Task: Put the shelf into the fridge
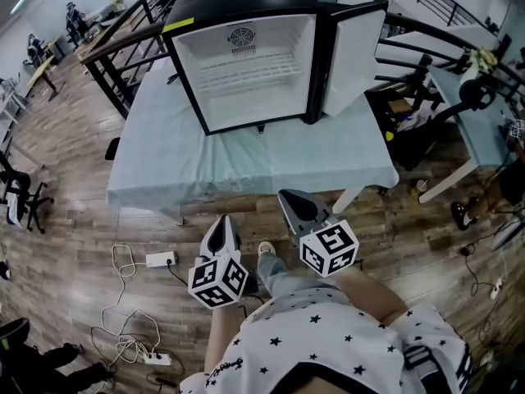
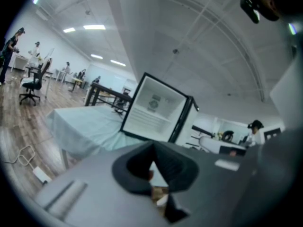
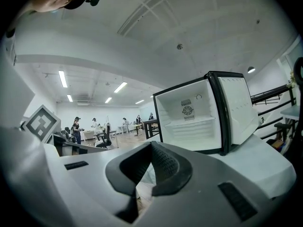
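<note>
A small fridge (image 1: 246, 60) stands on the table with its door (image 1: 354, 52) swung open to the right. A white wire shelf (image 1: 244, 71) sits across the middle of its white interior, and the same shelf (image 3: 195, 123) shows in the right gripper view. Both grippers hang in front of the table's near edge, short of the fridge, pointing toward it. My left gripper (image 1: 221, 222) is shut and holds nothing. My right gripper (image 1: 287, 195) is also shut and empty. In each gripper view the jaws meet at their tips, left gripper (image 2: 152, 145) and right gripper (image 3: 151, 144).
The table (image 1: 156, 162) carries a pale cloth. A power strip (image 1: 160, 259) and loose cables (image 1: 123, 335) lie on the wooden floor at the left. An office chair (image 1: 18, 197) stands far left, a desk (image 1: 480, 130) at the right, black railings behind.
</note>
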The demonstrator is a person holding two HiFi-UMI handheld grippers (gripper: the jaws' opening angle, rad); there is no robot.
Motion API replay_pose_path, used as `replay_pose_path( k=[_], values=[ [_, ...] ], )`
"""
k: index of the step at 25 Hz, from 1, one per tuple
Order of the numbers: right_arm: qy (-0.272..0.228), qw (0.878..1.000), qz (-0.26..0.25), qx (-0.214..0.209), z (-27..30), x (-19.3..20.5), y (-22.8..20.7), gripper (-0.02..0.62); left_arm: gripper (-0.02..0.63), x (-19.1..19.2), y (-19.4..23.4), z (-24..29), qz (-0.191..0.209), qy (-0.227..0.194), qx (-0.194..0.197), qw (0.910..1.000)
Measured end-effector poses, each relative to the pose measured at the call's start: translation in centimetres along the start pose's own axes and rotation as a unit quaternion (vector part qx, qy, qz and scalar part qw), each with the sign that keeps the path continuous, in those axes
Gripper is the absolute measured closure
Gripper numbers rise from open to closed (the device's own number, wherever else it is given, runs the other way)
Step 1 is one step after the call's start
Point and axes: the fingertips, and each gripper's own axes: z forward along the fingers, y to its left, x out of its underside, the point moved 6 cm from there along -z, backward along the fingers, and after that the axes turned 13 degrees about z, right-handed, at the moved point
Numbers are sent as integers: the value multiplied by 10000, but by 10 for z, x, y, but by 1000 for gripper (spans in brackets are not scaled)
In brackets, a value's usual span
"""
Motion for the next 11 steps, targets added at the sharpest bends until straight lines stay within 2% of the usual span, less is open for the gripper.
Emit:
replay_pose_path(
  k=[11],
  values=[
    [-2, 10000, -9, -67, 5, 1, 1, 575, 598, 1, 3, 0, 6, 44, 17, 10000]
  ],
)
